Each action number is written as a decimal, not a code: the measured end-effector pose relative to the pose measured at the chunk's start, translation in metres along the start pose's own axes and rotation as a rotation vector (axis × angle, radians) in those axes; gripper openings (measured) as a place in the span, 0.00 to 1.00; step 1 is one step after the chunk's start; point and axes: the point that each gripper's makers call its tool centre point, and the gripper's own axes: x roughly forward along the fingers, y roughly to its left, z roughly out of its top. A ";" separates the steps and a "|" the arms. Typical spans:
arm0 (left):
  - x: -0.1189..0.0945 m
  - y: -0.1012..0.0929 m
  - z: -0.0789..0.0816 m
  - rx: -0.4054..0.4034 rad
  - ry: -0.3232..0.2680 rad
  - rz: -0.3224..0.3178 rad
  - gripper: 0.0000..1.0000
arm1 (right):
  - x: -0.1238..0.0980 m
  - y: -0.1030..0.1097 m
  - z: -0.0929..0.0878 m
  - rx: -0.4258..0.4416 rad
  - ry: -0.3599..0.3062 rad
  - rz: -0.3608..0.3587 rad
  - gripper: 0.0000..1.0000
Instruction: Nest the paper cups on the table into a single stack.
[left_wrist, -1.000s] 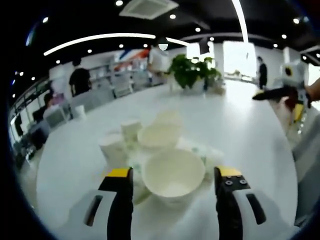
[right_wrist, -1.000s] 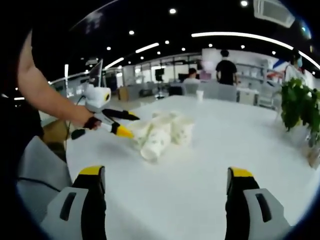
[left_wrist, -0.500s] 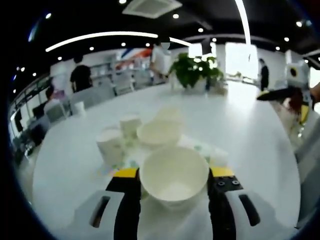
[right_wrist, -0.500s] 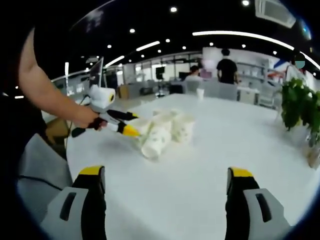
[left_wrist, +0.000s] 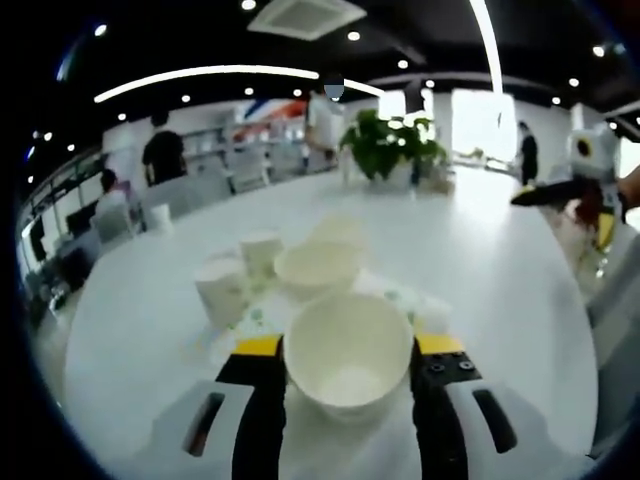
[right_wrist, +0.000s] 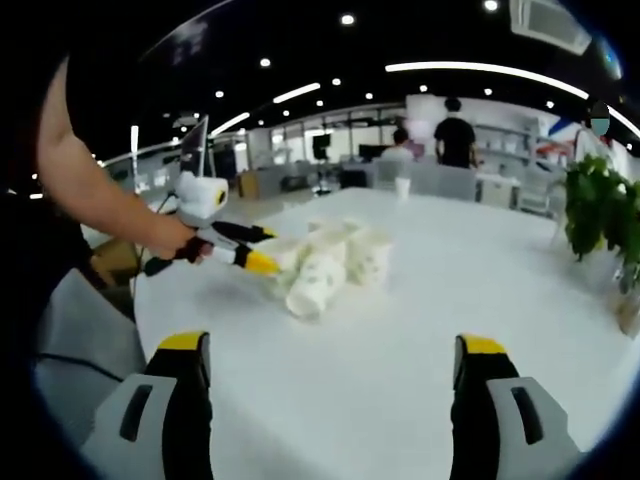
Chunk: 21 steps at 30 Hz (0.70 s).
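On the broad white counter, a cluster of white paper cups with faint green print lies jumbled together, some upright and some tipped on their sides. In the left gripper view, the left gripper has its yellow-tipped black jaws on either side of the nearest white paper cup, whose open mouth faces the camera; both tips touch its wall, so it appears grasped. Just behind it sits a second open-mouthed white cup, with two upright white cups to its left. In the right gripper view, the right gripper hangs with its jaws spread wide and holding nothing, well apart from the pile, while the left gripper reaches into the cups from the left. The step in hand looks like picking the first cup. To do it well, the squeeze should be gentle, since thin paper walls will likely buckle and then refuse to nest; lifting clear of the neighbours before turning the cup, then lining its base over another cup's mouth, should keep the pile from scattering.
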 end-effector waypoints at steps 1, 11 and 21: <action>0.000 0.000 0.001 0.001 -0.002 0.000 0.47 | 0.000 0.000 0.000 0.000 0.000 0.000 1.00; -0.007 0.000 0.004 -0.004 -0.010 -0.005 0.46 | 0.001 0.005 0.000 -0.001 -0.003 0.009 1.00; -0.013 -0.002 0.011 0.005 -0.007 -0.029 0.45 | 0.000 0.007 0.001 -0.005 -0.007 0.011 1.00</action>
